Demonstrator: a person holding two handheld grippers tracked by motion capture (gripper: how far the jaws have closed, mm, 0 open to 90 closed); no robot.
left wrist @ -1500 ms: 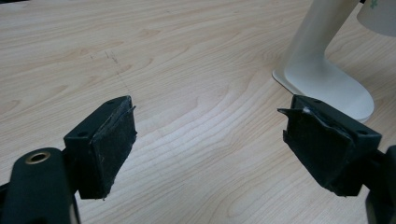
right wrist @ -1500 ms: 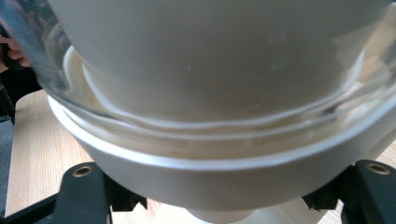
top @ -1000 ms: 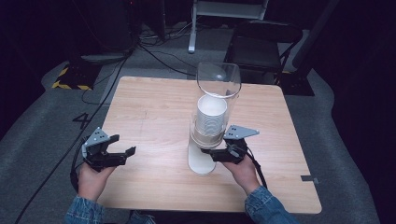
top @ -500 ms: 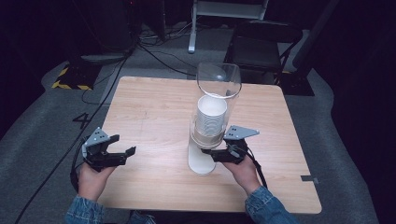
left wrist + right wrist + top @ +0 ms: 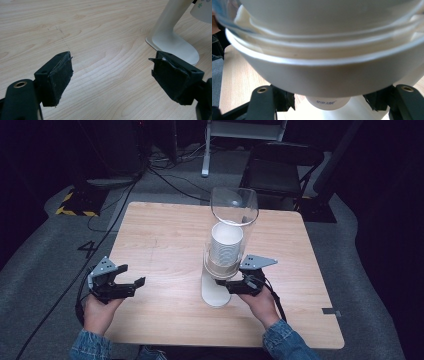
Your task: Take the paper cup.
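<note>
While the high view takes in the whole wooden tabletop (image 5: 165, 235), it shows a cup dispenser (image 5: 225, 250) standing near the middle: a clear tube holding a stack of white paper cups (image 5: 226, 242) on a white stand (image 5: 215, 292). From there the right gripper (image 5: 231, 286) reaches in under the tube's lower end, beside the stand, but its grip is too small to read. The right gripper view looks up from just under the dispenser's white collar (image 5: 324, 72); the bottom of the lowest cup (image 5: 326, 102) pokes out below it, and the black fingers (image 5: 283, 98) sit at either side of that cup, clenched on it. The left gripper (image 5: 134, 285) hovers over bare wood at the left, well apart from the dispenser. Its own view shows the fingers (image 5: 58, 75) spread wide and released, with nothing between them, and the foot of the stand (image 5: 175, 45) off to the upper right.
</note>
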